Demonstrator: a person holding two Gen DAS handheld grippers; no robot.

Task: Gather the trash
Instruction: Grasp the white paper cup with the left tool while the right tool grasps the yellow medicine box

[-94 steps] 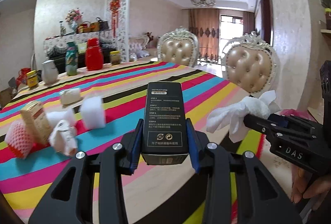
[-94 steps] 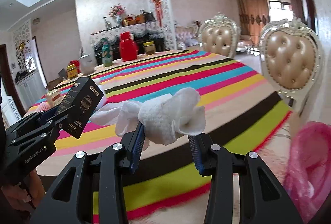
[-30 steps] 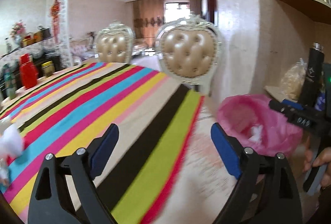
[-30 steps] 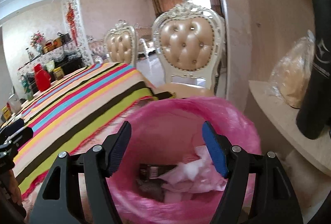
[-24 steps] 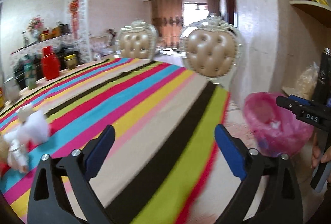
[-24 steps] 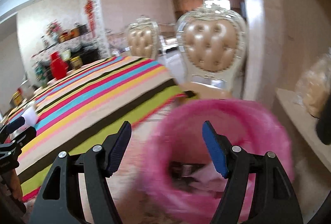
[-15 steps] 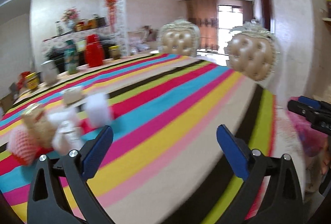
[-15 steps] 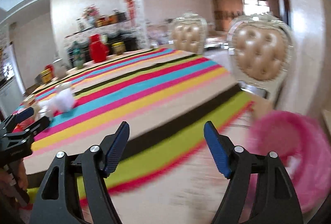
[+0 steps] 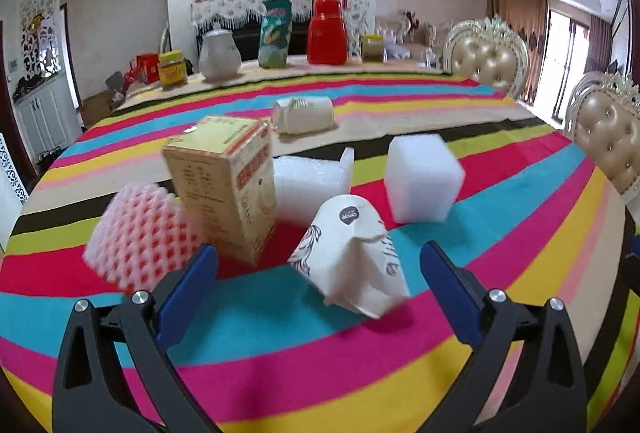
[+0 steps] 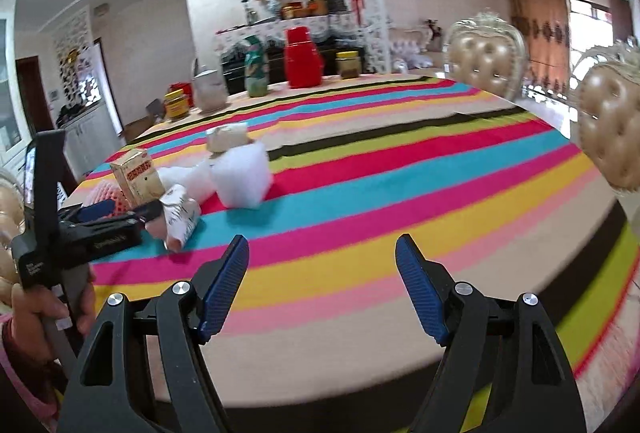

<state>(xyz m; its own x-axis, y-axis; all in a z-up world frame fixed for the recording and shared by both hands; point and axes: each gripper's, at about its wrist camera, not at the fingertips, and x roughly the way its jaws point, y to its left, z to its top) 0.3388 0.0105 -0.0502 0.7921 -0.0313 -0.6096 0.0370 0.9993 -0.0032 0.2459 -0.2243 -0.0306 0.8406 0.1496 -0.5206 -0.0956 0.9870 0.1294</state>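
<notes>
Both jaws spread, nothing held. Two foam blocks (image 9: 423,177), one crumpled paper cup (image 9: 352,257) seen between left gripper (image 9: 318,289) jaws; right gripper (image 10: 322,287).

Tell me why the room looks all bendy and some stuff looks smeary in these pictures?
Left wrist view: the fisheye lens curves the walls and table edge; the pink foam net and white foam cube look a bit smeared. Right wrist view: same bulging curve, with black corners; the crumpled paper cup and chair are blurred. Daylight glares from the window in both views.
</notes>
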